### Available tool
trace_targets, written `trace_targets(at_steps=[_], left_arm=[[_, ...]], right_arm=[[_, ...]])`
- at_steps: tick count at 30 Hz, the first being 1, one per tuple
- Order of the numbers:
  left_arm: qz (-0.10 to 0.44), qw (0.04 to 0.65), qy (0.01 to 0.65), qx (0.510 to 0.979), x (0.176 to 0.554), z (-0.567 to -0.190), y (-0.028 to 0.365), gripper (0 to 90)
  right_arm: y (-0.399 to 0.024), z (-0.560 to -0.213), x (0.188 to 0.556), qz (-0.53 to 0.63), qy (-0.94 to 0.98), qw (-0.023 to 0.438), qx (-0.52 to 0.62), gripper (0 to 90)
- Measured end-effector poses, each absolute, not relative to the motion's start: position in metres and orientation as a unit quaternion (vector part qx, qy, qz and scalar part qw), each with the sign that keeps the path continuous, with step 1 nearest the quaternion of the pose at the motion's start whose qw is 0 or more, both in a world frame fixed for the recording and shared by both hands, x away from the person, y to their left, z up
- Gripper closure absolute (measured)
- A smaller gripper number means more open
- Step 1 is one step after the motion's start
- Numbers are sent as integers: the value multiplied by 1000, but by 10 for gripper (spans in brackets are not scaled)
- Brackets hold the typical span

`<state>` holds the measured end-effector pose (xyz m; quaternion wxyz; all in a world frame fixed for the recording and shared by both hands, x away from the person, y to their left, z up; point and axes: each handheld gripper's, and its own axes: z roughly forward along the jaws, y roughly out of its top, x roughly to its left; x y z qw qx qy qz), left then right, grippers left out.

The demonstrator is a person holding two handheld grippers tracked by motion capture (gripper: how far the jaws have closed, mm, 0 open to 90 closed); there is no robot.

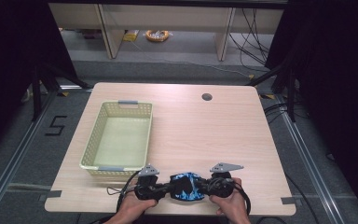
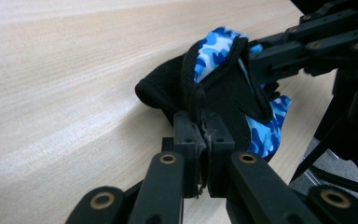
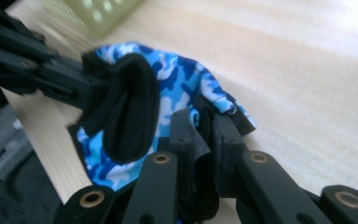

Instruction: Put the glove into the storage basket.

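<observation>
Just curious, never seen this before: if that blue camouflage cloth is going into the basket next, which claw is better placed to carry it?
Probably the left claw: it grips the cloth and sits nearer the basket than the right claw.

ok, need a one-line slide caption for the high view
Both tongs, left and right, shut on a blue camouflage glove at the table's near edge, beside a pale basket.

Wooden table (image 1: 205,135) with pale basket (image 1: 118,140), glove (image 1: 186,186)

Count: one blue camouflage cloth item (image 1: 185,186), one pale yellow basket (image 1: 91,154), two hand-held grippers (left hand-held gripper (image 1: 166,188), right hand-held gripper (image 1: 204,187)), one tabletop (image 1: 214,135).
</observation>
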<state>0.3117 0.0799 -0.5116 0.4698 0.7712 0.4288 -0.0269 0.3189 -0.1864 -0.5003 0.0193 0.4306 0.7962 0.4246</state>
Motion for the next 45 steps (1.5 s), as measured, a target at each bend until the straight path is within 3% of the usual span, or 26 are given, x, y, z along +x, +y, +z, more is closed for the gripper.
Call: trace_targets(at_steps=[6, 7, 8, 17, 28, 45], left_arm=[[-25, 486, 424, 764, 311, -499, 86, 859], [-26, 492, 425, 760, 311, -496, 87, 860], [-28, 496, 424, 757, 310, -493, 88, 861], [-9, 517, 417, 747, 313, -463, 107, 861], [28, 526, 415, 742, 325, -411, 144, 860], [40, 515, 463, 720, 338, -400, 210, 859]], right_arm=[[-188, -486, 317, 458, 786, 18, 416, 814], [-186, -481, 313, 462, 775, -4, 431, 814], [-188, -479, 316, 472, 778, 14, 415, 814], [-172, -446, 316, 485, 777, 16, 401, 815], [-140, -404, 343, 497, 788, 44, 359, 815], [-69, -386, 375, 497, 804, 31, 325, 815]])
